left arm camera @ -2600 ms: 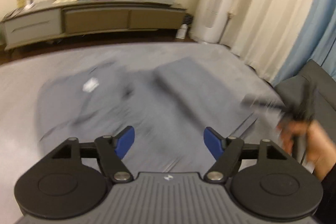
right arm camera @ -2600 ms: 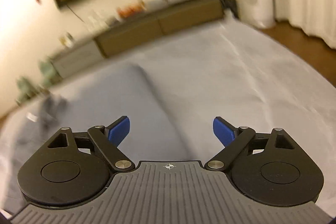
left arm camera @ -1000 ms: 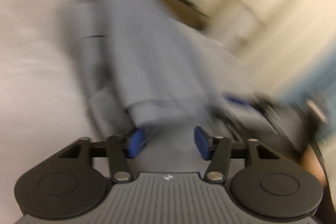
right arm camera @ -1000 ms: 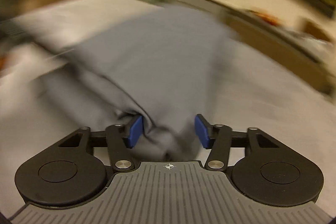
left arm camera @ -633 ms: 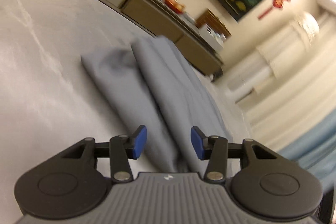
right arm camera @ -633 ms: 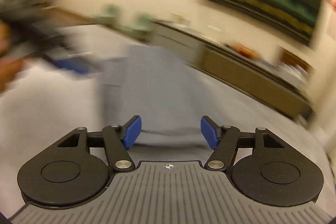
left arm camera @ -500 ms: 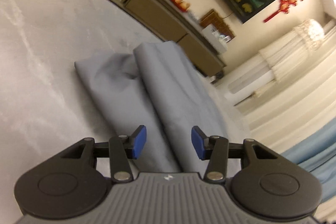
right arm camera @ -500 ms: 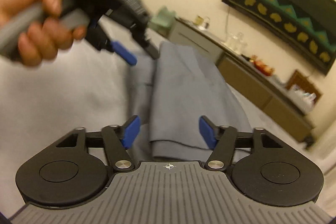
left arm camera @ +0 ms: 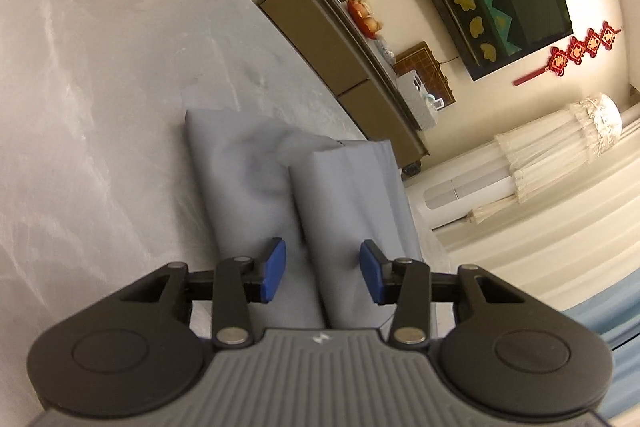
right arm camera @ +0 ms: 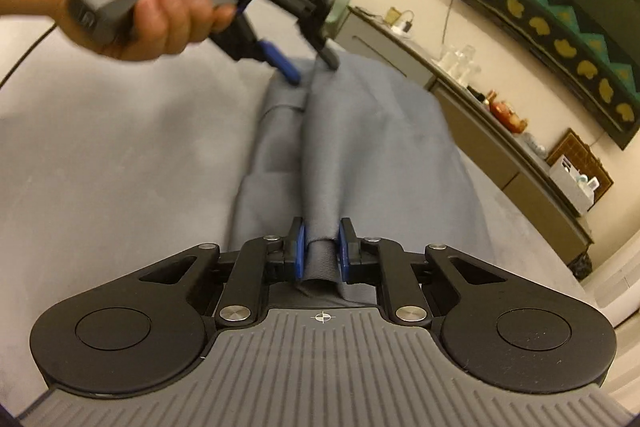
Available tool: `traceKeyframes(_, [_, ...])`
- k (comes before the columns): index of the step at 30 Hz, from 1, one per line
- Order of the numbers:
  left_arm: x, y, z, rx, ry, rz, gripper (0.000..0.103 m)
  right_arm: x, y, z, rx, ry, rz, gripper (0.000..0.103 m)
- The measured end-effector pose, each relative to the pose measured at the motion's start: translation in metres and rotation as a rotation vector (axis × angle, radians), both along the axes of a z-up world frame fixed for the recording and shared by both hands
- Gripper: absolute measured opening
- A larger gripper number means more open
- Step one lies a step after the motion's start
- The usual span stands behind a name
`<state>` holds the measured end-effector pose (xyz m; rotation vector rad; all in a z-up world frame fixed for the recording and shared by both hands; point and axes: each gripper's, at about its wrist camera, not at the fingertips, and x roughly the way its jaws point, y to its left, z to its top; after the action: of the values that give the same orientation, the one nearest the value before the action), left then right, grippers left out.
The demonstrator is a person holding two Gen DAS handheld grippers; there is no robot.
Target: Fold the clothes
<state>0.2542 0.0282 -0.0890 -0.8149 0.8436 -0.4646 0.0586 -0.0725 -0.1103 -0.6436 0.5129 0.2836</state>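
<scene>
Only from right wrist: right gripper [right arm camera: 319, 253] pinching garment [right arm camera: 360, 147]; left gripper [left arm camera: 322, 270] spread.

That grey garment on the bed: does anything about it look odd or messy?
Slightly. The grey garment isn't flat: its folded edge is pulled up into a ridge, pinched by the right claw, while the open left claw straddles the far end. A rumpled dent shows in the layer beneath.

Low sideboard [left arm camera: 320, 23] (cluttered), cream wall [left arm camera: 500, 95], white curtains [left arm camera: 560, 227]

Both wrist cameras face the folded garment [left arm camera: 304, 195] closely.
</scene>
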Motion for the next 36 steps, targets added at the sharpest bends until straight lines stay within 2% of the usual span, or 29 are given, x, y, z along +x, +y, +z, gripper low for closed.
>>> traceKeyframes(3, [0.006, -0.011, 0.009, 0.03, -0.018, -0.024, 0.057, 0.004, -0.01, 0.012, -0.011, -0.062, 0.017, 0.015])
traceKeyframes(5, [0.01, -0.019, 0.014, 0.062, -0.025, -0.042, 0.057, -0.002, -0.01, 0.023, -0.004, -0.109, 0.018, 0.016])
traceKeyframes(7, [0.004, -0.017, 0.02, 0.071, -0.044, -0.044, 0.057, 0.002, -0.007, 0.024, 0.004, -0.091, 0.026, 0.016])
traceKeyframes(11, [-0.009, -0.013, 0.031, 0.089, -0.081, -0.05, 0.057, 0.001, 0.006, 0.001, -0.07, -0.021, 0.064, 0.016])
traceKeyframes(12, [-0.012, -0.012, 0.034, 0.094, -0.091, -0.052, 0.048, 0.0, 0.007, -0.002, -0.088, -0.015, 0.073, 0.016])
traceKeyframes(13, [-0.015, -0.011, 0.037, 0.099, -0.1, -0.053, 0.027, -0.001, 0.007, -0.004, -0.097, -0.017, 0.081, 0.016])
traceKeyframes(16, [-0.025, -0.008, 0.045, 0.112, -0.128, -0.057, 0.007, -0.01, 0.007, -0.005, -0.117, -0.049, 0.095, 0.016])
traceKeyframes(19, [-0.034, -0.004, 0.053, 0.127, -0.152, -0.06, 0.006, -0.022, 0.008, 0.007, -0.113, -0.102, 0.12, 0.016])
traceKeyframes(22, [-0.04, 0.015, 0.023, 0.206, -0.026, -0.015, 0.008, -0.027, 0.014, 0.01, -0.045, -0.041, 0.155, 0.019])
traceKeyframes(25, [-0.045, 0.029, 0.011, 0.131, 0.008, 0.021, 0.008, -0.03, 0.023, -0.004, -0.073, 0.004, 0.184, 0.027])
traceKeyframes(27, [-0.057, 0.027, 0.016, 0.139, 0.001, 0.022, 0.008, -0.032, 0.02, -0.007, -0.109, 0.017, 0.188, 0.025])
traceKeyframes(28, [-0.064, 0.027, 0.019, 0.144, -0.002, 0.023, 0.008, -0.031, 0.014, -0.005, -0.116, 0.034, 0.178, 0.021])
traceKeyframes(31, [-0.099, 0.02, 0.019, 0.17, -0.005, 0.006, 0.01, -0.026, -0.015, -0.001, -0.166, 0.062, 0.112, 0.018])
traceKeyframes(33, [-0.119, 0.008, 0.02, 0.163, -0.009, -0.026, 0.011, -0.017, -0.041, 0.002, -0.181, 0.057, 0.015, 0.019])
traceKeyframes(35, [-0.136, -0.002, 0.023, 0.169, -0.027, -0.04, 0.013, -0.015, -0.069, 0.008, -0.128, 0.066, -0.094, 0.019])
traceKeyframes(36, [-0.141, -0.002, 0.025, 0.174, -0.042, -0.035, 0.015, -0.019, -0.076, 0.01, -0.079, 0.075, -0.111, 0.02])
